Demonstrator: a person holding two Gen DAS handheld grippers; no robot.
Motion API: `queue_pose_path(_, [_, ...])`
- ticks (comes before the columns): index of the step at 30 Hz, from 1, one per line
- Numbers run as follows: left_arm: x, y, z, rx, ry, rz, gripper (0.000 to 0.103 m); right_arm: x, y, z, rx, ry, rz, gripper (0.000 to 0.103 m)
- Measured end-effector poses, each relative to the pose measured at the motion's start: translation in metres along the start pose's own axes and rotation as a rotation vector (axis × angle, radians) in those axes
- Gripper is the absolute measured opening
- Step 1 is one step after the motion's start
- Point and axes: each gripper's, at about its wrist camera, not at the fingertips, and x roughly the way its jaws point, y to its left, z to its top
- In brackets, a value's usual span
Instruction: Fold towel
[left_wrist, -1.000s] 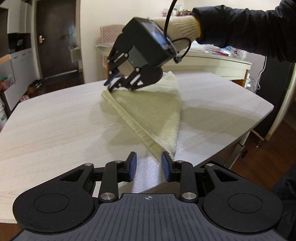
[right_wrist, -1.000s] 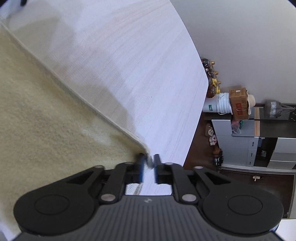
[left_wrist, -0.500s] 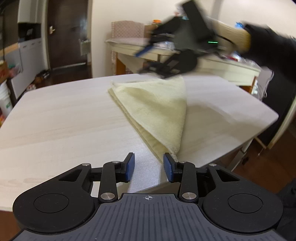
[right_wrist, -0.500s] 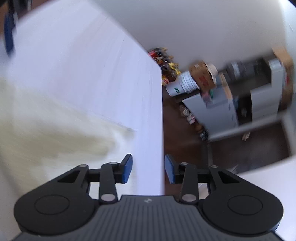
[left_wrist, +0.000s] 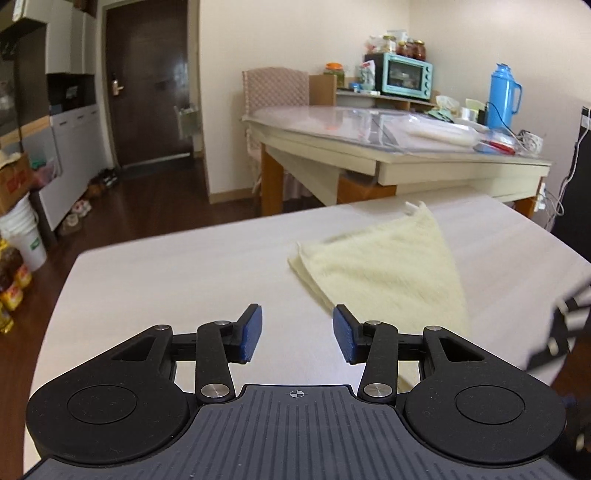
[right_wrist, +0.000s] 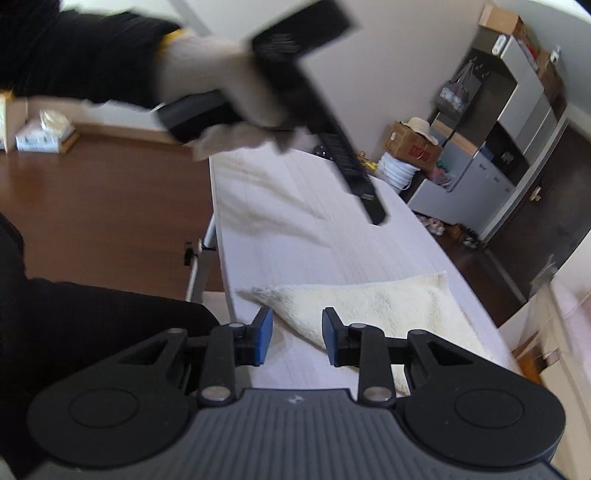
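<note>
Towel (left_wrist: 388, 269): pale yellow terry, folded into a triangle, lying flat on the white wood-grain table (left_wrist: 166, 280). All positions below are given relative to the towel.

Left gripper (left_wrist: 297, 334): jaws spread apart, nothing between the blue pads (left_wrist: 251, 332). It hangs clear of the towel, whose near tapering edge runs just beyond and beside the right-hand pad; no contact visible.

Right gripper (right_wrist: 297, 341): jaws parted, holding nothing. In the right wrist view the towel's (right_wrist: 373, 314) narrow point lies beyond the gap between the fingers, its body spreading behind the right-hand pad. Whether the pad touches the cloth cannot be determined.

Beyond the towel stands a second table (left_wrist: 406, 155) carrying a teal toaster oven (left_wrist: 404, 75) and a blue thermos (left_wrist: 502, 96)
</note>
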Motion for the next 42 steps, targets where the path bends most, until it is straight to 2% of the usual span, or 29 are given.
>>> queue_pose_path(4, [0.008, -0.006, 0.011, 0.022, -0.020, -0.027, 0.053, 0.025, 0.007, 0.014, -0.058, 0.036, -0.033, 0.032])
queue_pose_path(12, [0.025, 0.004, 0.017, 0.039, -0.018, -0.046, 0.053, 0.053, 0.029, 0.018, -0.177, 0.092, -0.075, 0.029])
queue_pose_path(13, [0.028, 0.006, 0.017, 0.037, -0.018, -0.048, 0.053, 0.058, 0.031, 0.019, -0.190, 0.097, -0.080, 0.027])
queue_pose_path(15, [0.031, 0.010, 0.018, 0.026, -0.016, -0.049, 0.053, 0.062, 0.035, 0.017, -0.207, 0.101, -0.083, 0.014])
queue_pose_path(17, [0.032, 0.014, 0.018, 0.022, -0.013, -0.049, 0.054, 0.061, 0.049, 0.012, -0.237, 0.100, -0.096, 0.010])
queue_pose_path(21, [0.032, 0.017, 0.017, 0.058, 0.014, -0.058, 0.058, 0.049, 0.054, 0.011, -0.174, 0.087, -0.052, 0.007])
queue_pose_path(25, [0.036, 0.012, 0.015, 0.148, 0.047, -0.065, 0.059, 0.019, 0.049, 0.007, -0.027, 0.025, 0.079, 0.007])
queue_pose_path(28, [0.044, 0.011, 0.014, 0.191, 0.071, -0.060, 0.059, 0.000, 0.051, 0.007, 0.026, -0.021, 0.146, 0.007])
queue_pose_path(35, [0.055, 0.006, 0.007, 0.259, 0.120, -0.096, 0.058, -0.010, 0.061, 0.003, 0.109, -0.058, 0.179, 0.007])
queue_pose_path(38, [0.060, 0.005, 0.003, 0.302, 0.138, -0.060, 0.058, -0.013, 0.064, 0.002, 0.139, -0.075, 0.203, 0.007])
queue_pose_path(42, [0.067, 0.010, 0.005, 0.277, 0.196, -0.052, 0.060, -0.023, 0.063, 0.004, 0.142, -0.074, 0.213, 0.007])
